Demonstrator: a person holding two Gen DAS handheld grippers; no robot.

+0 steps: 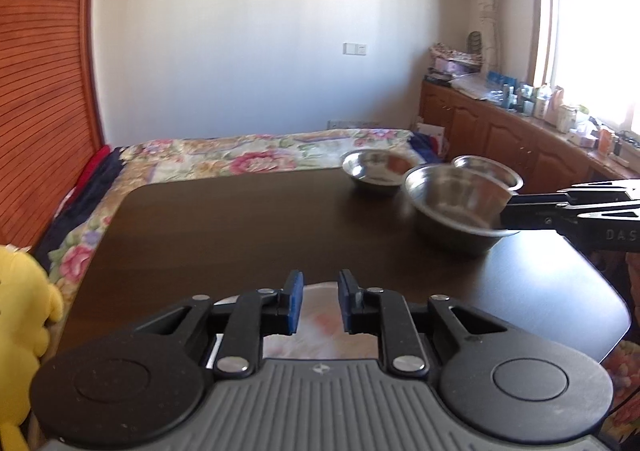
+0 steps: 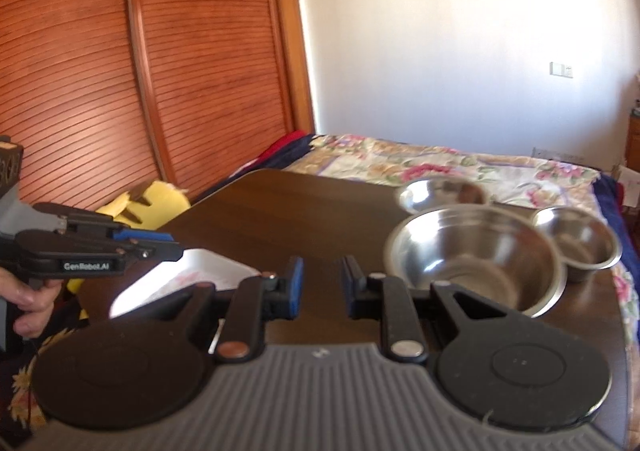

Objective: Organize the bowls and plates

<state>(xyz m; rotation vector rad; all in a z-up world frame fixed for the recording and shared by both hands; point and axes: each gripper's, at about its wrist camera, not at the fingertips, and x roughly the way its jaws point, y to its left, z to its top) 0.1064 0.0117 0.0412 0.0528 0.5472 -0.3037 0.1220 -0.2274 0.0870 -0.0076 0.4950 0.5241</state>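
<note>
Three steel bowls stand at the far right of a dark wooden table (image 1: 224, 235): a large bowl (image 2: 472, 255), a small bowl (image 2: 576, 247) to its right and another small bowl (image 2: 442, 193) behind. In the left wrist view they show as the large bowl (image 1: 456, 203) and a far bowl (image 1: 376, 167). A white square plate (image 2: 188, 279) lies at the table's near left. My left gripper (image 1: 319, 305) is open just above that plate (image 1: 320, 327). My right gripper (image 2: 322, 287) is open and empty, beside the large bowl's near left rim.
A bed with a floral cover (image 1: 248, 155) lies beyond the table. A slatted wooden wardrobe (image 2: 160, 71) stands at left. A yellow plush toy (image 1: 20, 331) sits at the table's left edge. Wooden cabinets with bottles (image 1: 520, 123) run along the window.
</note>
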